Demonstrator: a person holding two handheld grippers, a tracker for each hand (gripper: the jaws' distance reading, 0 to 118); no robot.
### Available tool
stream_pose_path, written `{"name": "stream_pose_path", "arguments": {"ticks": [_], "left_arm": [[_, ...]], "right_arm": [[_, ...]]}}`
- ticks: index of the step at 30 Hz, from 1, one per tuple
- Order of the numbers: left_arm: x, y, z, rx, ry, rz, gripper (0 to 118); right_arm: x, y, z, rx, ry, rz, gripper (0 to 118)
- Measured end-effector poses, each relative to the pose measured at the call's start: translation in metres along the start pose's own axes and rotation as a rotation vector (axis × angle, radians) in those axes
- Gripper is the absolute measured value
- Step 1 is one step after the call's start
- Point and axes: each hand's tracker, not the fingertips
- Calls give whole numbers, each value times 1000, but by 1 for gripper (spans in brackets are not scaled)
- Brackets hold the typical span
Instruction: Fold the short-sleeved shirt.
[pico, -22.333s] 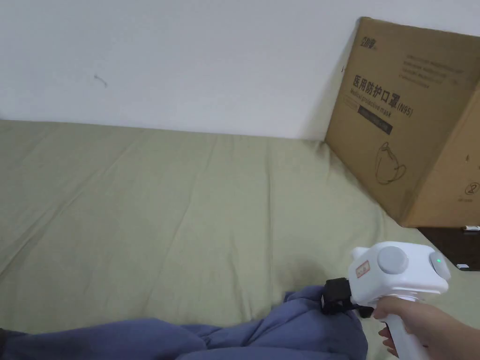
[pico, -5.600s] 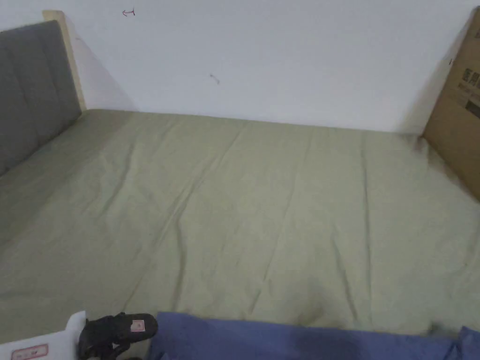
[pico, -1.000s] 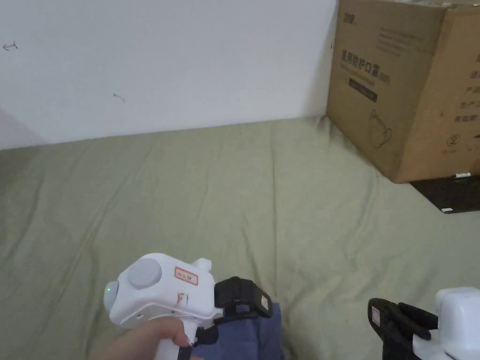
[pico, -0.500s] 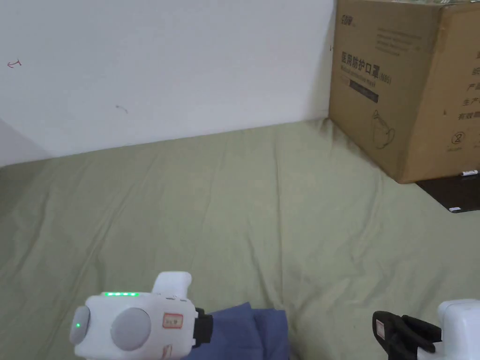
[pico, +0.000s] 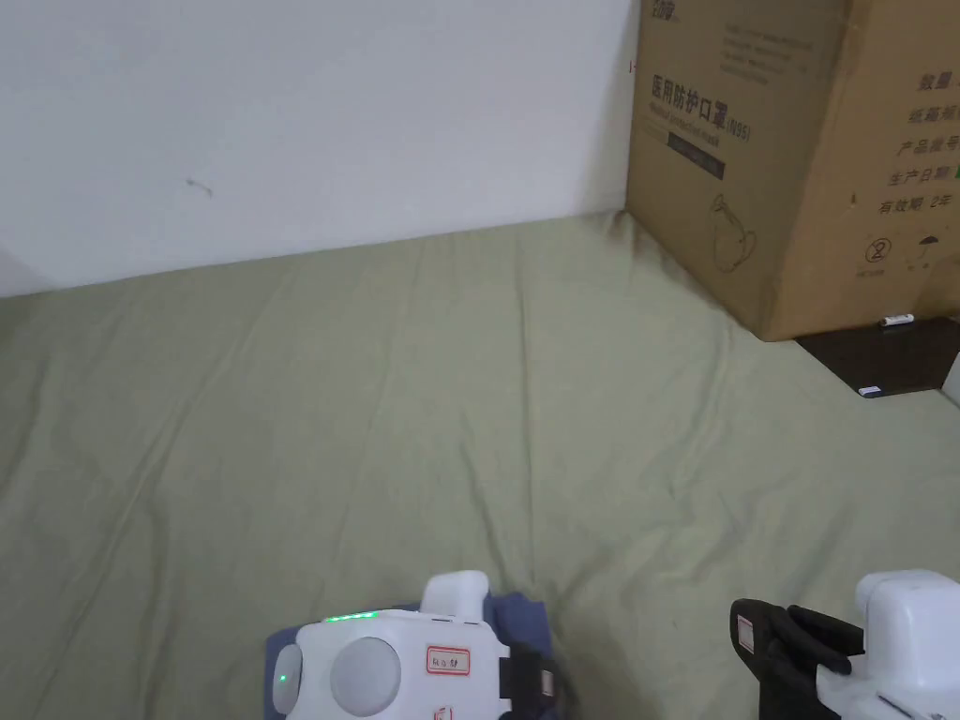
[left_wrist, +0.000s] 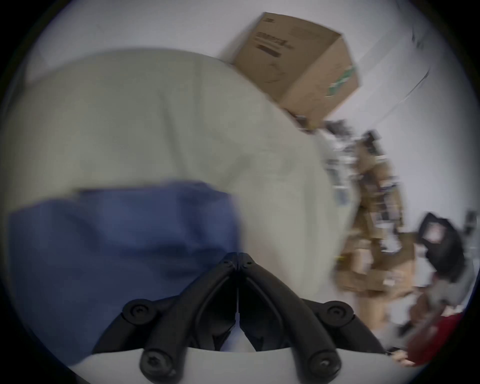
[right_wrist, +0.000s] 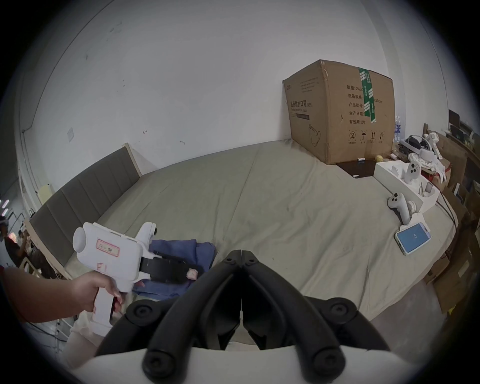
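The folded blue shirt (right_wrist: 179, 262) lies on the bed's (pico: 469, 403) near left, under the left tool (right_wrist: 191, 272), jaws together; the right tool (right_wrist: 242, 253), jaws together, holds nothing, further right.

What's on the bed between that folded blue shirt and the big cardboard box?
Nothing but bare, creased green sheet. The right gripper view shows that stretch from the blue shirt up to the cardboard box; the head view agrees.

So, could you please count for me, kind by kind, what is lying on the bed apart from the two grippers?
Blue shirt: 1
Cardboard box: 1
White controller: 1
Phone: 1
Total: 4
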Motion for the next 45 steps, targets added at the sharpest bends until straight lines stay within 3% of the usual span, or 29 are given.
{"name": "stream_pose_path", "arguments": {"ticks": [1,4,10,12,14,17,19,22,26,30,37,39,42,45], "left_arm": [[2,-2,2,-41,-97,21,1],[27,-5,34,92,43,-147,1],[76,-22,186,620,169,-369,1],[93,-44,227,817,300,-423,1],[105,-69,253,1013,541,-461,1],[104,-102,257,1209,811,-471,1],[98,-117,254,1223,909,-455,1],[85,-129,256,1178,846,-346,1],[73,-141,251,1209,925,-288,1],[75,-150,244,1175,938,-371,1],[76,-151,242,1150,933,-420,1],[72,-148,245,1130,926,-421,1],[62,-144,252,1100,937,-428,1],[47,-139,262,1013,853,-407,1]], "right_arm": [[0,2,1,3,5,-15,0],[-4,10,12,34,25,-40,0],[-26,43,48,204,76,19,0],[-38,53,64,301,73,33,0],[-51,58,79,438,57,58,0],[-73,48,88,650,-57,138,0],[-83,36,87,731,-94,153,0],[-96,21,80,706,-102,159,0],[-99,-3,57,622,-211,232,0],[-87,-8,54,553,-227,142,0],[-73,5,59,558,-283,92,0],[-75,9,60,553,-287,109,0],[-82,24,47,479,-117,243,0],[-89,44,-3,174,146,317,0]]}}
